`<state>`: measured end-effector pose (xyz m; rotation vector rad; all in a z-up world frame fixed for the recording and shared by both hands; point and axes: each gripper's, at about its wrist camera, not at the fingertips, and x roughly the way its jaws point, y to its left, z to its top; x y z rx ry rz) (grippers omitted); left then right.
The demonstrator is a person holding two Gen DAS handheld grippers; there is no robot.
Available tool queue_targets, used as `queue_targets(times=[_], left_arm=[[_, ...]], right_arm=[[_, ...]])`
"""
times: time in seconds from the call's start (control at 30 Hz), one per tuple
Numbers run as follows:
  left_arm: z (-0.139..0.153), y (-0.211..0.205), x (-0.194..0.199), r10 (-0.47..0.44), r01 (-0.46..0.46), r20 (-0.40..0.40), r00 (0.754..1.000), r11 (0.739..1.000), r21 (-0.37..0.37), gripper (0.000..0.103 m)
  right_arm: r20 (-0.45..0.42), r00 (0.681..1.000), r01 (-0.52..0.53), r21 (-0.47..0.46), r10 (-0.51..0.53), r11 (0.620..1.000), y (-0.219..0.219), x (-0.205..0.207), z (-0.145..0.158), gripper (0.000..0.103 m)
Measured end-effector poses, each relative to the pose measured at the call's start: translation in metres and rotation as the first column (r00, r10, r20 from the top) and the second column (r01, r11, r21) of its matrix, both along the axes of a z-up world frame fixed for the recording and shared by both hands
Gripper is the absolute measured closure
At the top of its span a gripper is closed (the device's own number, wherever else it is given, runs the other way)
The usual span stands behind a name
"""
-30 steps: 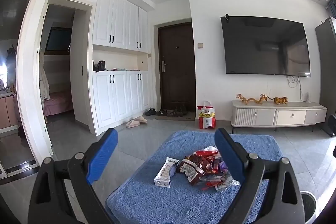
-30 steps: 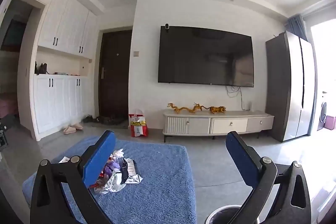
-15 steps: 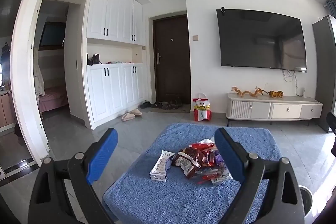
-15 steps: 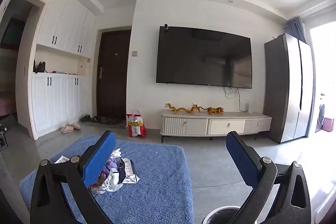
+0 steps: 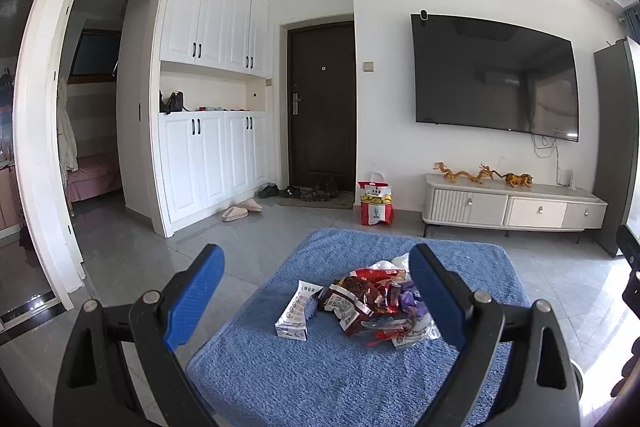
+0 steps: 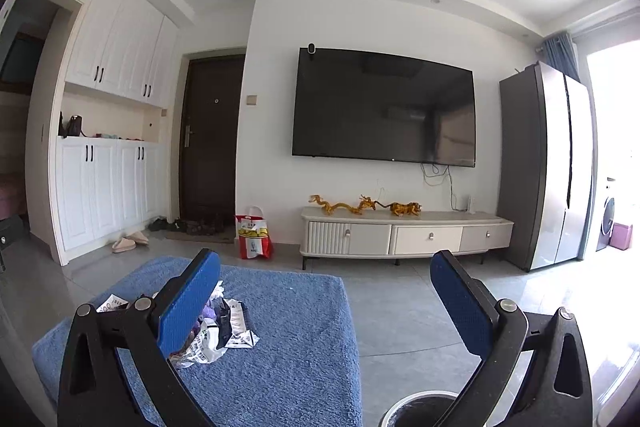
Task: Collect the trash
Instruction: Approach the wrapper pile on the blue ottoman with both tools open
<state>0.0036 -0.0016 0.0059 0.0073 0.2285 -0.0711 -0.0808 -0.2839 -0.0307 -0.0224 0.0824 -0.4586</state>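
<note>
Left claw (image 5: 314, 281) has dipped and closed in over the last second: the trash pile (image 5: 374, 301) sits larger and more central between its blue pads than in the earlier left wrist frames, and the TV and door have slid up the frame. Jaws wide apart, nothing held. The right pad overlaps the pile's right edge in view, but I can't tell if it touches; it looks like it's above.

The pile sits on the blue towel-covered tabletop (image 5: 320, 379), toward the far-middle part. It's red and dark snack wrappers, purple bits and clear film, all crumpled together. A white carton (image 5: 297, 311) lies just beside the pile on its left, touching or nearly so.

Right claw (image 6: 326, 295) has barely shifted, only a slight drift. It is also spread wide and empty. In its view the wrappers show past its left pad, partly hidden by it. The bin (image 6: 420, 409), with a dark liner and pale rim, is at the bottom edge, on the floor just off the tabletop's right side.

Meaning: no trash collected yet, everything is on the tabletop. The left side looks to be lining up the first grab. The likely target is the wrapper heap or the carton, can't say which. Loose film may slip or drag its neighbours along.
</note>
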Motion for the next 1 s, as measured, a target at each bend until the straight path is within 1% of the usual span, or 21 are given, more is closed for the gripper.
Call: queue_targets(times=[0.2, 0.4, 0.5, 0.6, 0.7, 0.8, 0.87, 1.0], left_arm=[[0.001, -0.001, 0.0, -0.007, 0.007, -0.002, 1.0, 1.0, -0.009, 0.009], [0.004, -0.001, -0.002, 0.027, -0.027, 0.04, 0.999, 1.0, -0.008, 0.009], [0.003, 0.001, -0.002, 0.054, -0.052, 0.064, 0.997, 0.998, -0.024, 0.009], [0.002, 0.003, 0.0, 0.063, -0.061, 0.069, 0.996, 0.998, -0.031, 0.009], [0.002, 0.001, 0.006, 0.036, -0.036, 0.032, 0.999, 0.999, -0.006, 0.009], [-0.001, 0.002, 0.013, 0.018, -0.018, 0.008, 1.0, 0.999, -0.026, 0.009], [-0.003, 0.003, 0.017, 0.017, -0.017, 0.001, 1.0, 1.0, -0.023, 0.009], [-0.004, 0.012, 0.025, 0.028, -0.028, -0.005, 1.0, 0.999, -0.043, 0.009]], right_arm=[[-0.001, 1.0, 0.001, -0.002, -0.001, 1.0, -0.002, 0.0, -0.004, 0.0], [0.012, 1.0, -0.008, 0.001, 0.008, 1.0, -0.002, 0.001, -0.005, 0.0], [0.013, 1.0, 0.001, -0.011, -0.001, 1.0, -0.001, 0.001, -0.005, 0.0], [0.019, 1.0, -0.004, -0.011, 0.005, 1.0, 0.0, 0.003, -0.007, 0.0], [0.031, 0.999, -0.01, -0.015, 0.01, 1.0, 0.001, 0.002, -0.007, 0.0], [0.045, 0.999, -0.025, -0.018, 0.026, 1.0, 0.003, 0.001, -0.008, 0.0], [0.049, 0.998, -0.028, -0.024, 0.029, 0.999, 0.003, 0.003, -0.009, 0.0], [0.031, 0.999, -0.043, -0.006, 0.043, 0.999, -0.002, 0.01, -0.012, 0.0]])
